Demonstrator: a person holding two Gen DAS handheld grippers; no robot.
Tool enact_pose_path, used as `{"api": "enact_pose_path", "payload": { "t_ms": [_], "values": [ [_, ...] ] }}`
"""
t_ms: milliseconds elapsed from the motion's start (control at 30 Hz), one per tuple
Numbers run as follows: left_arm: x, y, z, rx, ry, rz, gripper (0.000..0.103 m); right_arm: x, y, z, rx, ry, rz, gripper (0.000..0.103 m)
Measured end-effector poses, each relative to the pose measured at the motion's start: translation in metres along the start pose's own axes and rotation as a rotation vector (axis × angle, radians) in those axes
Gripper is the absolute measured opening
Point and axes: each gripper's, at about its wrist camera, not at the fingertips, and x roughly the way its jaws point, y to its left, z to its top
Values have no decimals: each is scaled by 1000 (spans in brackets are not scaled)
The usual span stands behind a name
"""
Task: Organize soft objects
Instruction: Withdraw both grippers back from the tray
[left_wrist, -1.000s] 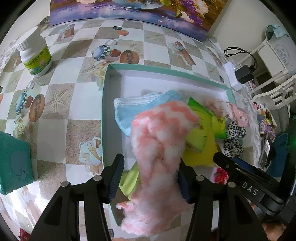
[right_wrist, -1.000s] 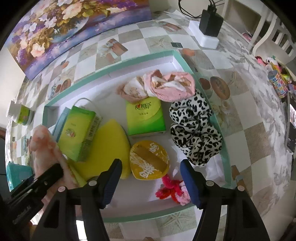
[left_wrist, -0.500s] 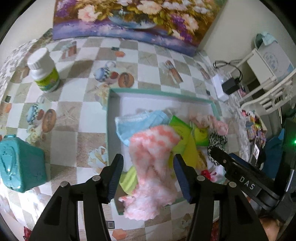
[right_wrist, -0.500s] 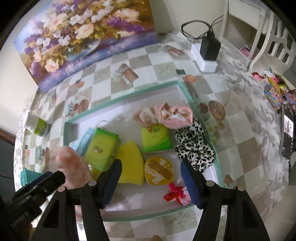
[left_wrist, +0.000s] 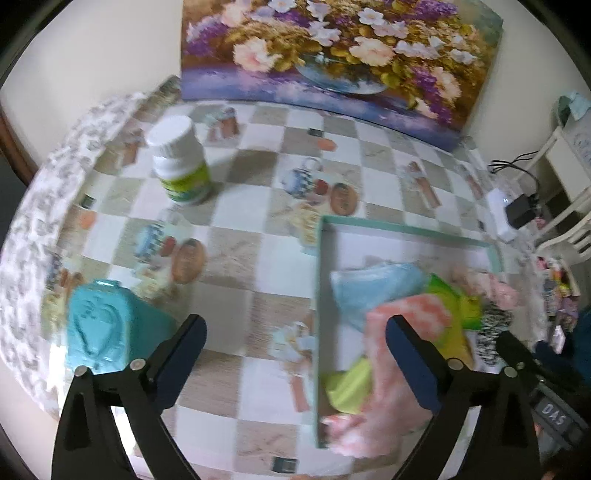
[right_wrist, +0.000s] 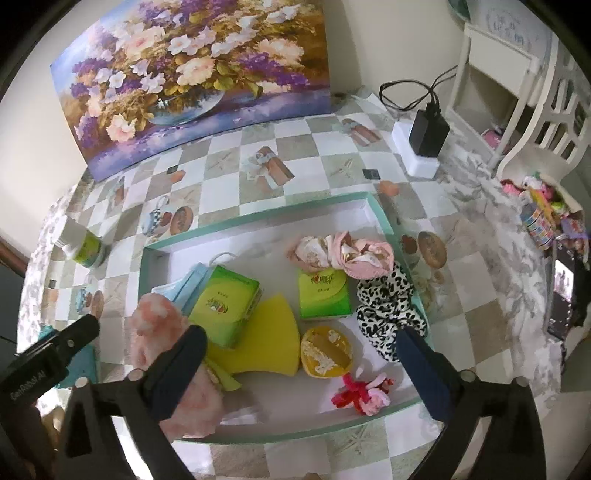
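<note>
L gripper (left_wrist: 293, 354): fingers now spread wide, holding nothing; 0.5 s ago they were narrower around the sock.
Fuzzy sock (left_wrist: 384, 373): pink/white, no longer gripped; lies over tray's (left_wrist: 318, 295) near-left edge, lower right of left-wrist frame.
R gripper (right_wrist: 301, 365): fingers wide as before, empty, above tray.
Teal box (left_wrist: 99, 328): on tabletop (left_wrist: 258, 258), lower left.

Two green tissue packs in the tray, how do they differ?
The larger green tissue pack lies skewed, overlapping the blue face mask and the yellow sponge. The smaller green tissue pack sits squarer to the teal-rimmed tray, against the leopard-print scrunchie and below the pink cloth bundle. Both are bright green soft packs, lying flat in the tray.
</note>
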Motion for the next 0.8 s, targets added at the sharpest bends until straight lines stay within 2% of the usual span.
{"api": "enact_pose_path", "payload": {
  "t_ms": [433, 567, 800],
  "values": [
    [-11, 22, -13, 44, -23, 175, 102, -7, 15, -10, -46, -14, -19, 103],
    [-22, 30, -18, 25, -40, 195, 102, -10, 18, -16, -48, -16, -17, 103],
    [-42, 40, -27, -1, -86, 187, 102, -18, 27, -32, -65, -21, -10, 103]
  ]
}}
